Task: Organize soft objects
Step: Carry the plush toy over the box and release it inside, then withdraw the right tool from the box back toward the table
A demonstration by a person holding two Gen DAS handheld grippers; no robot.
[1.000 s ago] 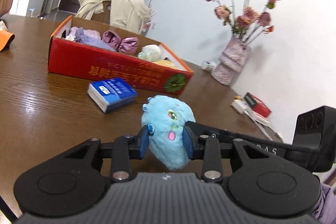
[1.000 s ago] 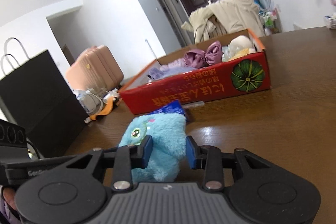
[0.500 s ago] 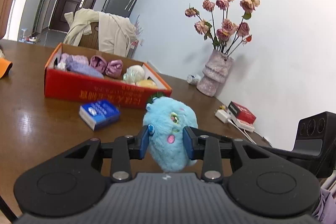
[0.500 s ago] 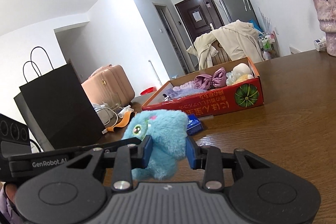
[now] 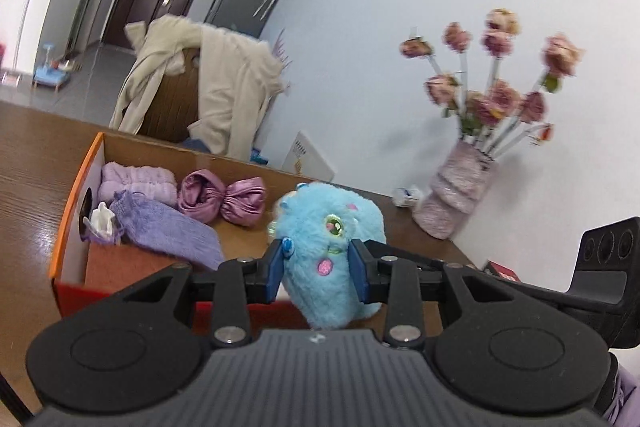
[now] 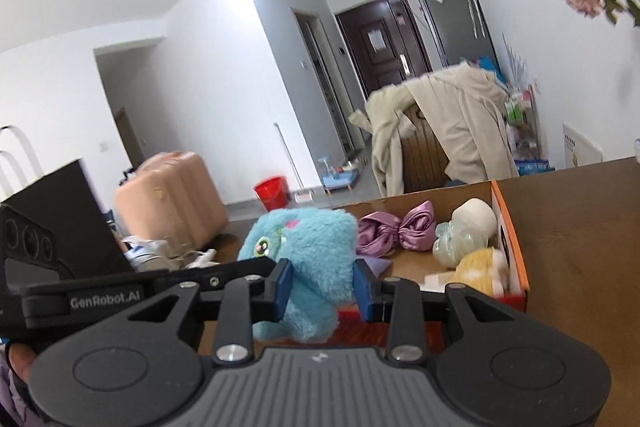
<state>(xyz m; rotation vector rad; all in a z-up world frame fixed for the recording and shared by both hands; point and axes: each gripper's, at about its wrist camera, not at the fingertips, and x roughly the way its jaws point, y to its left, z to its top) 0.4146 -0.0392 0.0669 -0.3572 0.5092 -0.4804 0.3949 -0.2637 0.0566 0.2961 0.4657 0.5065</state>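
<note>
Both tongs have carried the blue plush [image 5: 328,251] over the box [image 5: 76,195].

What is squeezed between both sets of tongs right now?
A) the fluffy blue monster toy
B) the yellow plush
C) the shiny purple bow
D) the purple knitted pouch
A: the fluffy blue monster toy sits pinched between the left tongs and the right tongs, held above the red box, while the bow, yellow plush and pouch lie inside it.
</note>
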